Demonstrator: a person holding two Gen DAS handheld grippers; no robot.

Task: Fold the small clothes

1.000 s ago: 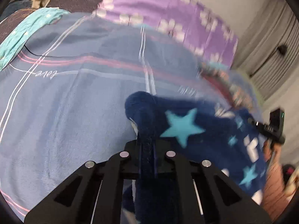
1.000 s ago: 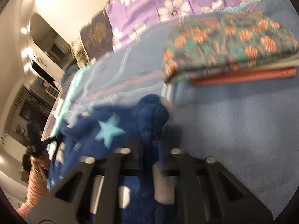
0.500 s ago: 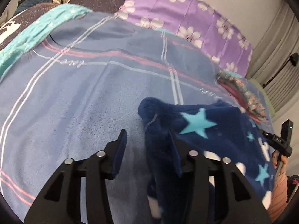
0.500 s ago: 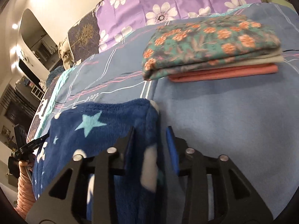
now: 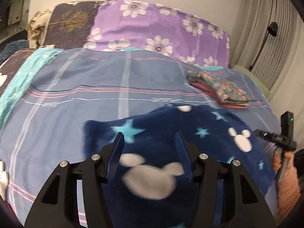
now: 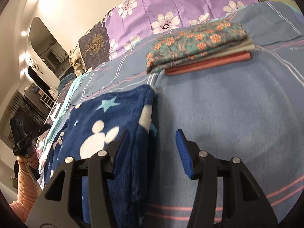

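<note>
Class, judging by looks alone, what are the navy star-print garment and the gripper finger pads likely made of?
Navy star-print garment: probably plush fleece, with fuzzy, matte pile at its edges. Finger pads: likely blue rubber or ribbed plastic, with fine ridges showing.

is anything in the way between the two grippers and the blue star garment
Nothing visible. The left gripper hangs open right over the blue star garment, and the right gripper is open at its right edge. The folded pile lies apart, farther up the bed.

Black frames, blue ribbed fingers (image 5: 116, 148), silver screws.
</note>
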